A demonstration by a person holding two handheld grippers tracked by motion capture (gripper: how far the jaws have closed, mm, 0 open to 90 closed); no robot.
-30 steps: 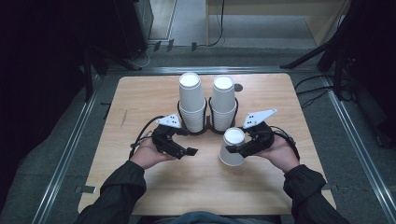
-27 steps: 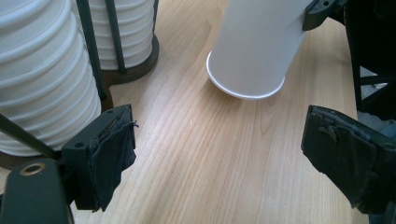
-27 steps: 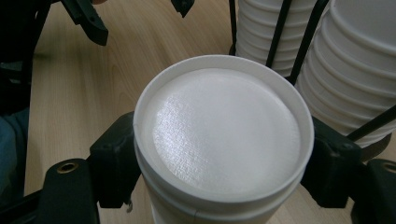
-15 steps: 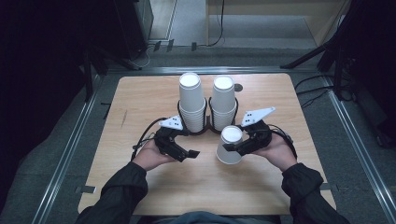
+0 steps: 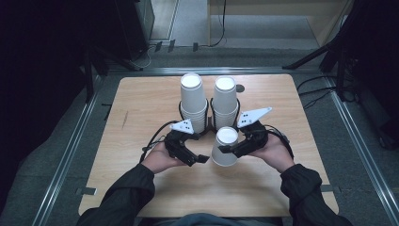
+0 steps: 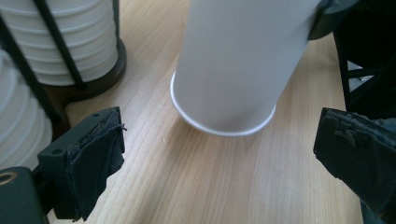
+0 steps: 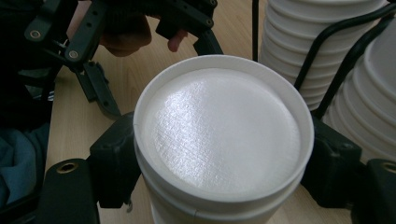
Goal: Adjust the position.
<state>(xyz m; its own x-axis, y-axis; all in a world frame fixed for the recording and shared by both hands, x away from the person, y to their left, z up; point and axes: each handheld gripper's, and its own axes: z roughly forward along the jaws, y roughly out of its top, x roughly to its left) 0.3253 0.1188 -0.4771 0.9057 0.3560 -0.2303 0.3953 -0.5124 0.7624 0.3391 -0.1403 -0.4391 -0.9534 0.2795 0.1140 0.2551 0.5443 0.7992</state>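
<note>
Jaws of the right gripper (image 5: 225, 149) clamp an upturned cup (image 5: 225, 146); left gripper (image 5: 203, 159) wide, cup stacks (image 5: 194, 101) just behind.

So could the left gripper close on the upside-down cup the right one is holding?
Probably yes: the left gripper is open and aimed at the cup, bare table between them. The right gripper grips it higher up.

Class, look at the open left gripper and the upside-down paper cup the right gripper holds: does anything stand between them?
Nothing visible does. The left gripper, its jaws just opened wide, faces the cup across bare table. The two cup stacks in their rack stand off to the side. The right gripper clamps the cup near its top.
</note>
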